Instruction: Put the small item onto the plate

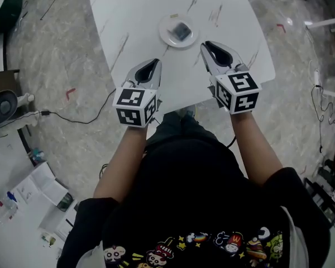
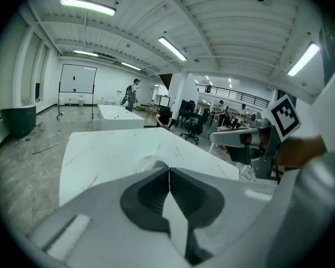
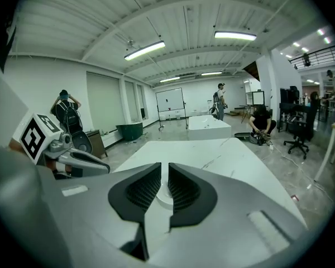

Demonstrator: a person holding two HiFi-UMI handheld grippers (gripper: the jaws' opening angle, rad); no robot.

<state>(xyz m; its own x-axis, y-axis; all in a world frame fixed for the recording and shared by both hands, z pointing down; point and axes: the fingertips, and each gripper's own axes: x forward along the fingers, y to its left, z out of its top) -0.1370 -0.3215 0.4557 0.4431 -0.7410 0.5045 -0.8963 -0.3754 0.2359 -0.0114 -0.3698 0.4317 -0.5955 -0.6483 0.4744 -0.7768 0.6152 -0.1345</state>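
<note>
A small white plate (image 1: 179, 31) sits mid-table on the white table (image 1: 128, 15), with a small dark item (image 1: 182, 30) lying on it. My left gripper (image 1: 154, 65) hovers over the table's near edge, below and left of the plate, with its jaws touching and nothing between them. My right gripper (image 1: 205, 45) is just right of the plate, its jaws a narrow gap apart and empty. In the left gripper view the plate (image 2: 148, 162) peeks above the shut left gripper (image 2: 168, 171). In the right gripper view the plate (image 3: 163, 198) shows through the right gripper's (image 3: 164, 169) gap.
The table's near edge (image 1: 173, 106) is right under my hands. A fan (image 1: 1, 106) with a black cable (image 1: 72, 119) stands on the floor at left, and papers (image 1: 42, 186) lie lower left. More tables, chairs and people are far off in both gripper views.
</note>
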